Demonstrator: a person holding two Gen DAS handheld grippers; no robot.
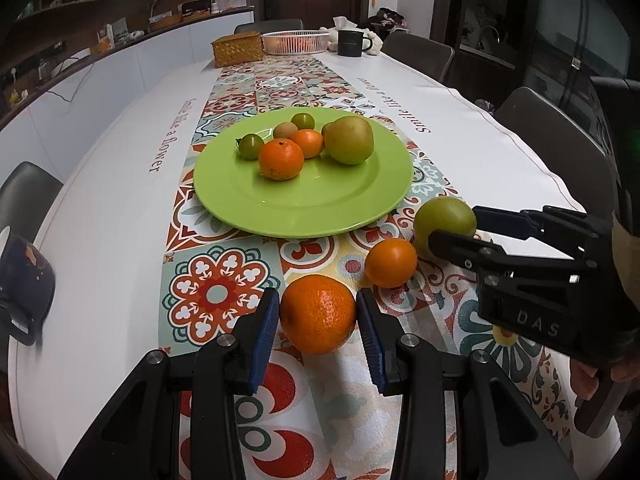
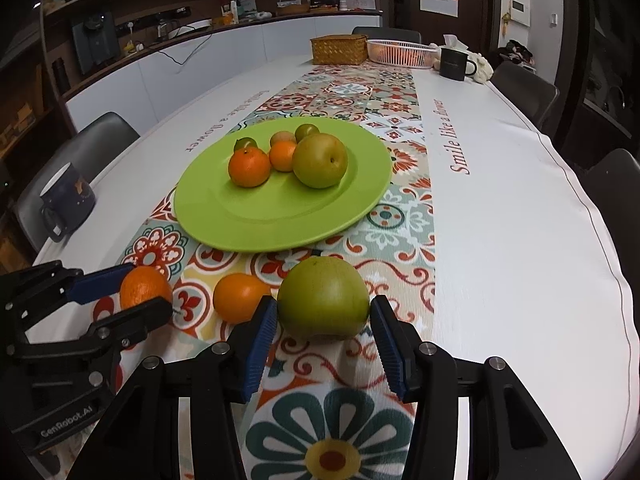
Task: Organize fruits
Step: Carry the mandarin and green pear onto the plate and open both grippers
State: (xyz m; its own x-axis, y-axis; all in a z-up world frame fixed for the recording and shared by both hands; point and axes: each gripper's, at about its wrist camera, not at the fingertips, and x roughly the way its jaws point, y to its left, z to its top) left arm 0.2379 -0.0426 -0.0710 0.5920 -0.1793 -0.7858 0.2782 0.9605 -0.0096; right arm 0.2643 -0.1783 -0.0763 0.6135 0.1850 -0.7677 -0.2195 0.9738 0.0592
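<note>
Left claw (image 1: 317,318) pinches a big orange (image 1: 317,314) on the desk (image 1: 100,240); right claw (image 2: 323,320) pinches a green pear (image 2: 323,298). Plate (image 1: 320,208) lies ahead of both. Risk: round fruit slips out on lifting, or knocks the small orange (image 1: 391,263) between claws.

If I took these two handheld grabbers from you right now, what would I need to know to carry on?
Left gripper: shut on the large orange, which rests on the tablecloth.
Right gripper: its pads bracket the green apple, also on the cloth; a firm grip is not clear.
Small orange: lies loose between those two fruits.
Done: six fruits already sit on the green plate.
Left: move these three fruits onto the plate, the loose small orange last.
</note>
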